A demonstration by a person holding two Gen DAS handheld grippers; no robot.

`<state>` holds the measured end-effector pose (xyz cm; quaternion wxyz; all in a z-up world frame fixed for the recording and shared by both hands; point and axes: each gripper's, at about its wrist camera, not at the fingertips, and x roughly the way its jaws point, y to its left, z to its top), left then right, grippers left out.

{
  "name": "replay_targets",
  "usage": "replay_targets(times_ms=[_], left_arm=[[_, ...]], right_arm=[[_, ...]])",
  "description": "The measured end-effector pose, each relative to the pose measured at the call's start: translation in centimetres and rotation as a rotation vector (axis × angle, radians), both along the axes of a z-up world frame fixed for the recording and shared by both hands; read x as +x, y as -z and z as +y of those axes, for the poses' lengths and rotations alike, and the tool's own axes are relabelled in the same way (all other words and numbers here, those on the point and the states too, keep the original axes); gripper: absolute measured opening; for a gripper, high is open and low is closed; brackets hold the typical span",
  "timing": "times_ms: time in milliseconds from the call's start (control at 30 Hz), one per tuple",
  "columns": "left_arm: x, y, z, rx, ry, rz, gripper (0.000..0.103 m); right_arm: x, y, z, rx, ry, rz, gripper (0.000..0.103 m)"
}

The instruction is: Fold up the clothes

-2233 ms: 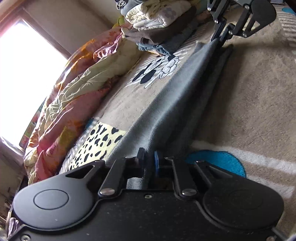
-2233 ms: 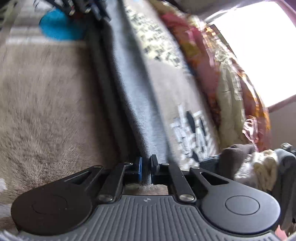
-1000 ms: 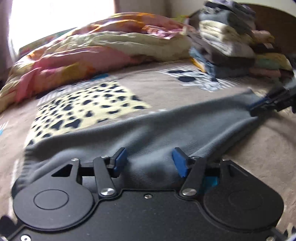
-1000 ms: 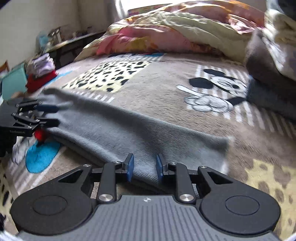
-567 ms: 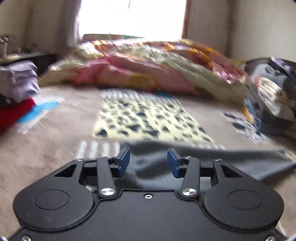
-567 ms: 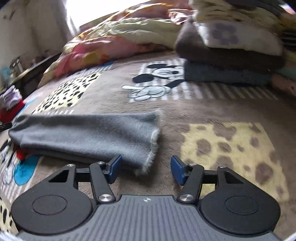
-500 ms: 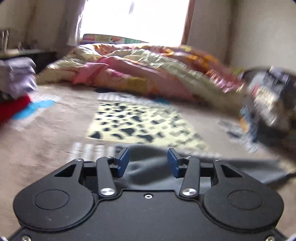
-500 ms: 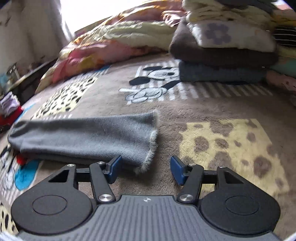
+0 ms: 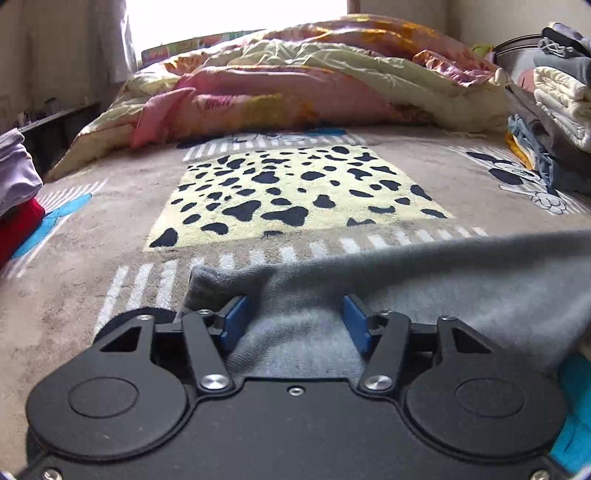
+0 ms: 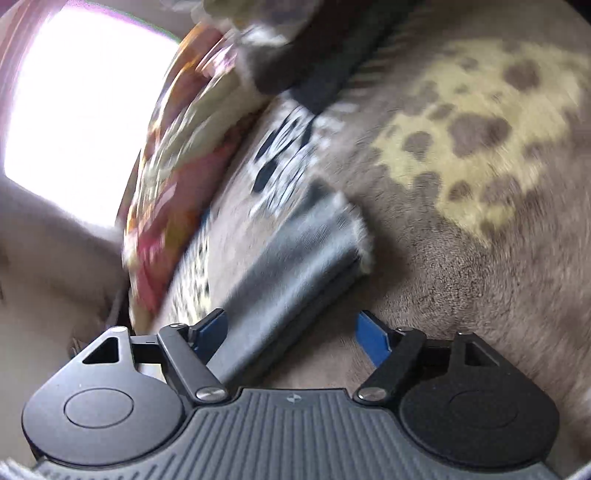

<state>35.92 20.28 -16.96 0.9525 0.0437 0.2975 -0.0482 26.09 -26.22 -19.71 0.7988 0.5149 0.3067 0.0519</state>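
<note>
A: Left gripper?
B: Jaws spread wide, low over one end of the folded grey knit garment; cloth lies between the blue pads, nothing pinched.

A: Right gripper?
B: Also gaping, tilted view, blurred. Grey knit garment passes by its left finger; frayed end visible. Not gripped.

A: Setting?
B: Garment flat on brown patterned blanket; rumpled quilt behind, stacked clothes at right.

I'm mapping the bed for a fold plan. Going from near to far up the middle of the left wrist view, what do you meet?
Left gripper → gray garment → white stripes → spotted yellow patch → rumpled quilt → bright window.
</note>
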Motion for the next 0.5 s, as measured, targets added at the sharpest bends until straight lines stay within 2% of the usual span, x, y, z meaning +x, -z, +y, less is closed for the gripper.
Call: replay_targets(times_ms=[133,367,500], left_arm=[[0.4,0.2,0.1,-0.006,-0.009,-0.001,0.058],[-0.5,0.5,0.0,-0.007,-0.010,-0.010,0.058],[-0.5,0.5,0.0,-0.008,-0.011,-0.011,0.058]], right_arm=[[0.5,0.9,-0.1,0.083,0.137,-0.007,0.080],[-0.2,1.4,1.3,0.042,0.234,-0.072,0.082],[1.0,0.9,2.0,0.021,0.261,-0.058,0.090]])
